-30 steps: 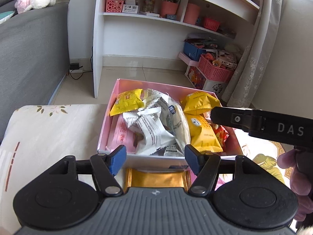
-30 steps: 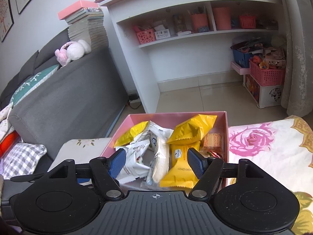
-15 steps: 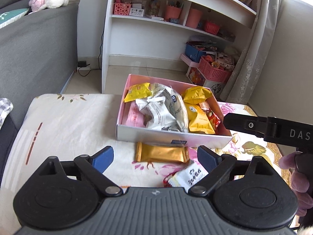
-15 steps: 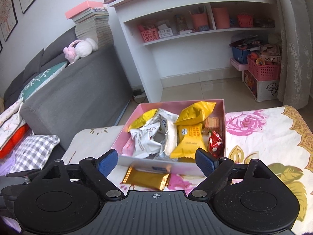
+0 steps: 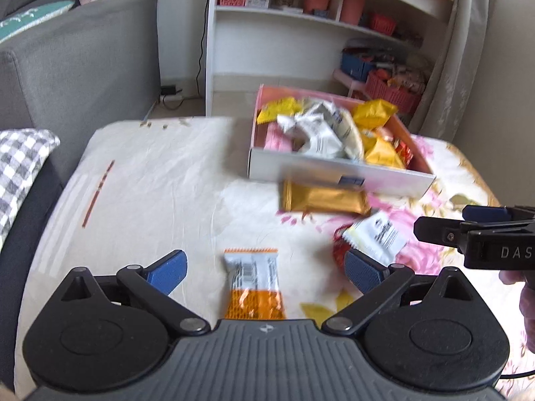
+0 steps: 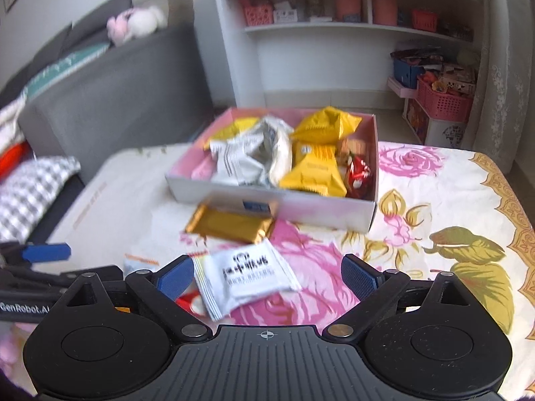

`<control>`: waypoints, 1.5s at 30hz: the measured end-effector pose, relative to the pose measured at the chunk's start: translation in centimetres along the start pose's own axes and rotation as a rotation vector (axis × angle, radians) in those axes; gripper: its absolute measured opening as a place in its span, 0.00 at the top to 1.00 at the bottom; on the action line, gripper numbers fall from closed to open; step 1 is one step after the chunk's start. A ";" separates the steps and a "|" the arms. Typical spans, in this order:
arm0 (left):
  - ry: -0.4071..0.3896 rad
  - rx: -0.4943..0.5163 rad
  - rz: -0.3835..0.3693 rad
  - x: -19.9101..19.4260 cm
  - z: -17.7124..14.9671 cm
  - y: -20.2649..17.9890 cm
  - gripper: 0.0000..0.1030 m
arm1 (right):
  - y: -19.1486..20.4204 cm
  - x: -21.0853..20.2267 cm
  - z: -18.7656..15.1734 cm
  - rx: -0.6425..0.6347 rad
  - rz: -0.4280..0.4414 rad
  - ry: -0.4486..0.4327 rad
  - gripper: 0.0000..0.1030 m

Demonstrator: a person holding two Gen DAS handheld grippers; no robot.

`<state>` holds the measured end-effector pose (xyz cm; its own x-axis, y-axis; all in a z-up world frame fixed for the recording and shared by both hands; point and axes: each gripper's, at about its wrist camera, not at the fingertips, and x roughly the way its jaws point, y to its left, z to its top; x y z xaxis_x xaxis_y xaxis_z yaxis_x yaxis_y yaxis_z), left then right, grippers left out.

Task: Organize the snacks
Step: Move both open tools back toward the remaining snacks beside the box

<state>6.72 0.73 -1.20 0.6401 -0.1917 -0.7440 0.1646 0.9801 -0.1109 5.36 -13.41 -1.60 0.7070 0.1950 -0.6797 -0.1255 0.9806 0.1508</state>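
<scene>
A pink box [image 5: 317, 173] full of yellow and white snack packets sits on the flowered cloth. In front of it lie a gold packet [image 5: 321, 197], a white packet [image 5: 374, 237] on top of a red one [image 5: 339, 254], and an orange-and-white bar [image 5: 254, 284]. My left gripper [image 5: 264, 270] hangs over the bar; its jaws are opening and its pads are clear of the wrapper. My right gripper [image 6: 267, 277] hovers over the white packet [image 6: 244, 277], jaws opening, nothing gripped. The gold packet [image 6: 230, 224] and the box [image 6: 317, 210] lie beyond it.
A grey sofa [image 5: 83, 67] and a checked cushion [image 5: 20, 167] border the table on the left. A white shelf unit [image 5: 284, 33], pink baskets [image 5: 391, 90] and a curtain [image 5: 468, 50] stand behind the box. The flowered cloth [image 6: 451, 234] stretches right of the box.
Both grippers have drawn back from the box toward me and their jaws have spread wider. The loose gold, white, red and orange packets have come into view.
</scene>
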 end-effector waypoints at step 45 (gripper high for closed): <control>0.108 0.055 0.098 3.8 -2.3 0.7 0.27 | -0.5 5.6 -0.8 -0.011 -0.100 0.167 0.06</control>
<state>7.57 0.83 -5.62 0.5711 -0.0857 -0.8164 0.1482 0.9890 -0.0001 8.84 -12.75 -6.09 0.5913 0.0970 -0.8006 -0.0687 0.9952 0.0699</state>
